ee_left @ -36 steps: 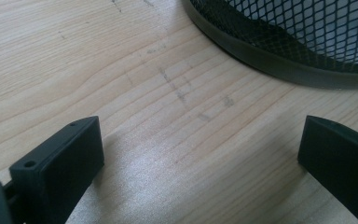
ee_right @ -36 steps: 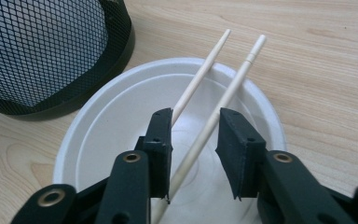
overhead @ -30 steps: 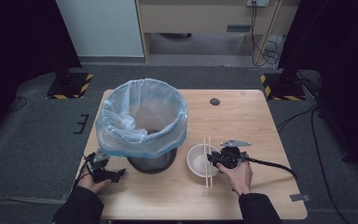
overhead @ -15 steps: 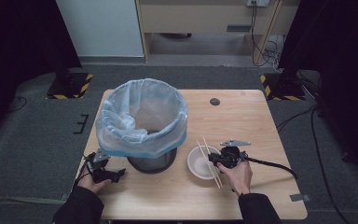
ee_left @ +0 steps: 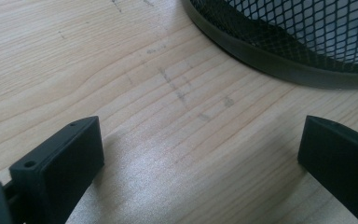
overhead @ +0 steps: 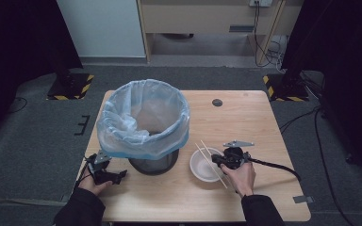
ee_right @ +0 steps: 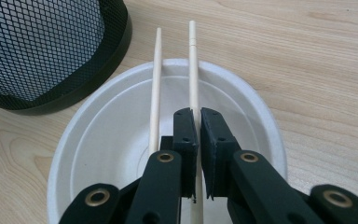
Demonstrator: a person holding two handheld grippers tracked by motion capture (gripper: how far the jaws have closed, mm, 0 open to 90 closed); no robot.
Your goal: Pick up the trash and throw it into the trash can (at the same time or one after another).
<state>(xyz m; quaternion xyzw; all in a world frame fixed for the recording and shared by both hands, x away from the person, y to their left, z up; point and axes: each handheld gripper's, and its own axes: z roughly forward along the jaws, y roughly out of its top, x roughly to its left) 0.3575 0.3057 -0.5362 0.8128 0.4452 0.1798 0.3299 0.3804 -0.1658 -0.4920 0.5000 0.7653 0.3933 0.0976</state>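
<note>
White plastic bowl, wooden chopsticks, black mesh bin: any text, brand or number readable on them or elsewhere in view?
None: no readable text in any view.
White plastic bowl: blank.
Wooden chopsticks: unmarked.
Black mesh bin with its blue liner bag: no label visible.
Black-and-yellow floor stripes: a pattern, no words.

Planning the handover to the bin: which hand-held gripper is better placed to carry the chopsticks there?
Right. The right hand-held gripper is over the white bowl, jaws shut on one chopstick; the second chopstick lies beside them. The left hand-held gripper rests open on the table, across the lined bin.
</note>
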